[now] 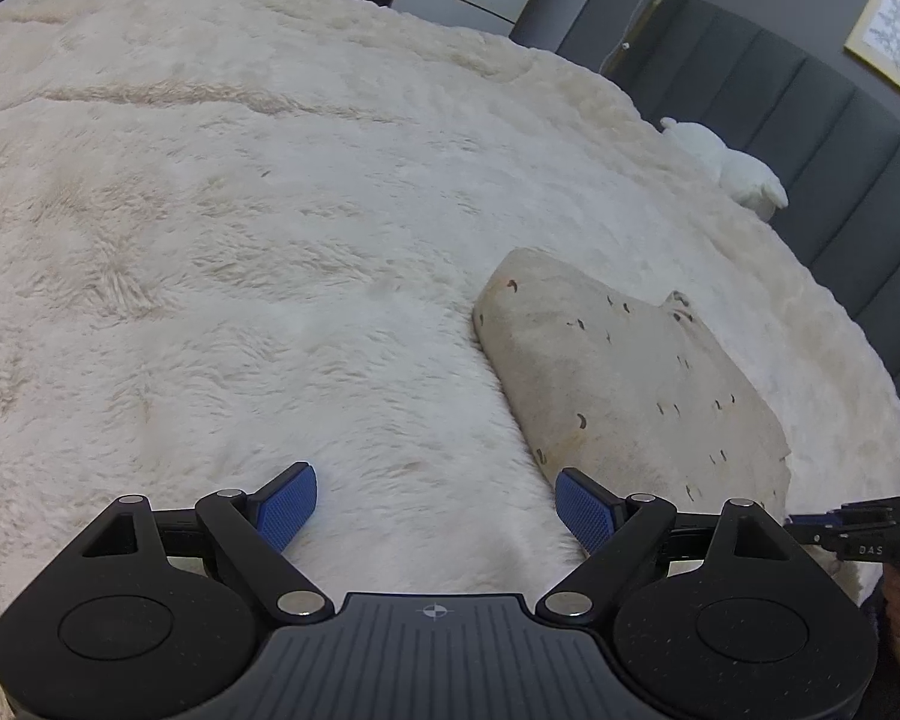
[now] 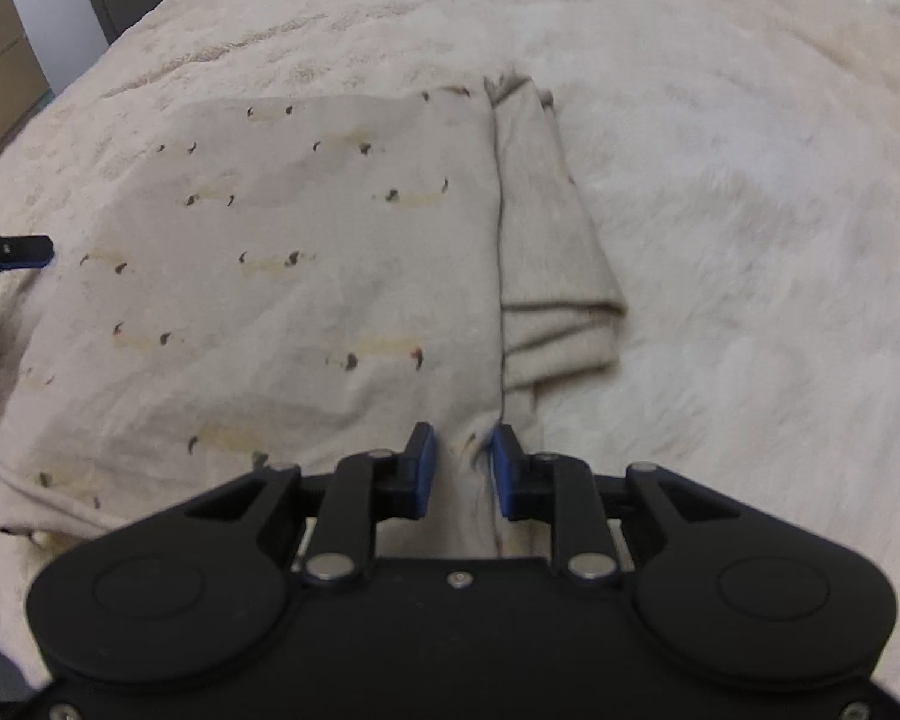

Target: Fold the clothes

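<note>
Your left gripper (image 1: 435, 510) hangs wide apart with nothing between its blue ribbed pads (image 1: 285, 504), poised over the cream shaggy bed cover (image 1: 210, 240) just beside the near left corner of the garment. That garment, a beige cotton piece printed with small dark marks (image 2: 282, 276), lies partly folded and flat on the cover, a narrower folded strip (image 2: 546, 228) showing along its right side. Your right gripper (image 2: 462, 468) has its jaws drawn in around a bunched ridge of the cloth at the near edge; the fabric sits pinched between the pads, so I judge it grasped. You appear to be taking hold for the next fold. That likely calls for bringing your left jaws onto the near left corner, then lifting both corners together and carrying them evenly over toward the far edge.
</note>
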A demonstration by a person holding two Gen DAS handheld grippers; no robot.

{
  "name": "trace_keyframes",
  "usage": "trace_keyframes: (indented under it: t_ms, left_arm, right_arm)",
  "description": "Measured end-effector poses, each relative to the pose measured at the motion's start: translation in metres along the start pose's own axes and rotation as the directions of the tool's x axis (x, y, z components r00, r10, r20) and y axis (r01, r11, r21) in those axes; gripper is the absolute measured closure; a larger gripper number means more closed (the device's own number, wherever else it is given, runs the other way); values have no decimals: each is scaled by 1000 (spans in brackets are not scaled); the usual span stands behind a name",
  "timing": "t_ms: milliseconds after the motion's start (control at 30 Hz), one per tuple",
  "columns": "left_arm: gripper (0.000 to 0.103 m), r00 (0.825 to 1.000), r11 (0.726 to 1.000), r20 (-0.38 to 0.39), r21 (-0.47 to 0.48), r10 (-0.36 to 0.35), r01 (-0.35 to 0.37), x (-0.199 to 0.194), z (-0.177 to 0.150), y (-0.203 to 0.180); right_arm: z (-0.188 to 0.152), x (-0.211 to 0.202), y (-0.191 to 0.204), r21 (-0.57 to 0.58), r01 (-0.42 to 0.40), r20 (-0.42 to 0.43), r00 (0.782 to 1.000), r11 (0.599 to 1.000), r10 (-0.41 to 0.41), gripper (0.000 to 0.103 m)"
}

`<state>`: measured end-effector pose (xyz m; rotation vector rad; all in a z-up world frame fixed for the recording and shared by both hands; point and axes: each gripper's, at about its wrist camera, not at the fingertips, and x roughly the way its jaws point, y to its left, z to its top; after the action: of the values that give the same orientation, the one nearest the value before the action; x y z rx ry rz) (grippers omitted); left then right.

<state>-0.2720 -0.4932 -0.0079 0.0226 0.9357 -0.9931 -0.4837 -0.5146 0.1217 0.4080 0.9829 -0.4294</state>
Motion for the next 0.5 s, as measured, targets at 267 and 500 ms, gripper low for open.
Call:
trace_keyframes:
  t_ms: [267, 500]
  left_arm:
    - [14, 1000, 1000, -20, 24, -7, 7, 6, 0, -3]
    - [2, 998, 999, -59, 50, 0, 3, 11, 1, -9]
  right_arm:
    - [-18, -21, -5, 29, -91, 8, 996, 995, 91, 103]
    - [-15, -49, -11, 12, -51, 63, 997, 999, 50, 103]
